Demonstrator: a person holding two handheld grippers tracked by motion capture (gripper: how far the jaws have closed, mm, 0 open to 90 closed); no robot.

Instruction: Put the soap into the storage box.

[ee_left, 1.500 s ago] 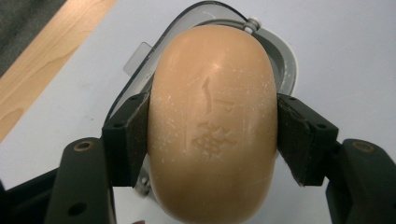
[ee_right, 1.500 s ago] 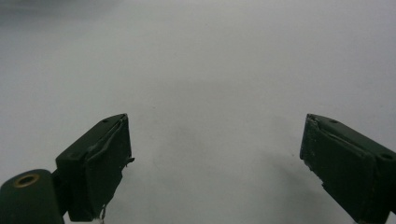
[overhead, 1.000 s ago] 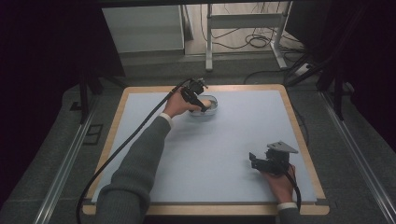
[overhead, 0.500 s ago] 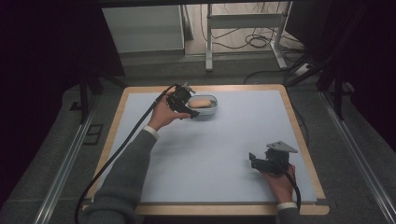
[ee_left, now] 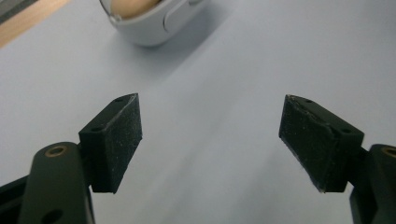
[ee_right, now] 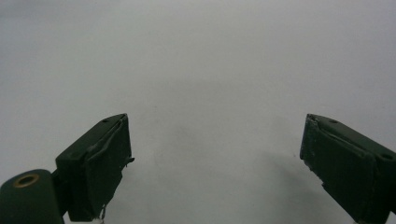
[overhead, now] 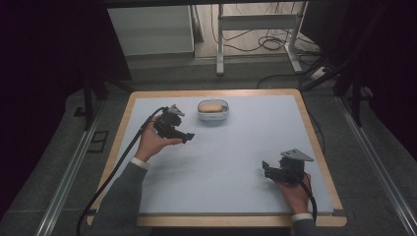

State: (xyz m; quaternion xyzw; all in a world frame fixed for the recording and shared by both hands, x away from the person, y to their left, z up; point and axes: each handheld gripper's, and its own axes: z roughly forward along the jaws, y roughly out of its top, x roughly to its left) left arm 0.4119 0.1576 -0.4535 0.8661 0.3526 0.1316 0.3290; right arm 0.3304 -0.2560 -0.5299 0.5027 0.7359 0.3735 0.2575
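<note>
A small white bowl (overhead: 213,112) with a tan rounded item (overhead: 211,107) inside stands near the table's far edge; in the left gripper view the bowl (ee_left: 149,23) is at the top left. My left gripper (overhead: 188,137) is held above the mat to the left and nearer than the bowl, jaws open and empty, wide apart in its own view (ee_left: 210,135). My right gripper (overhead: 265,169) rests low at the near right of the mat, pointing left, open with nothing between its pads (ee_right: 215,158).
A pale blue mat (overhead: 231,147) covers the wood-rimmed table (overhead: 216,93). Metal rails (overhead: 69,162) run along both sides on the floor. A table frame and cables (overhead: 255,44) lie beyond the far edge.
My left gripper has drawn back from the bowl, moving left and toward the near side, leaving the tan item in the bowl. The right gripper has stayed put.
</note>
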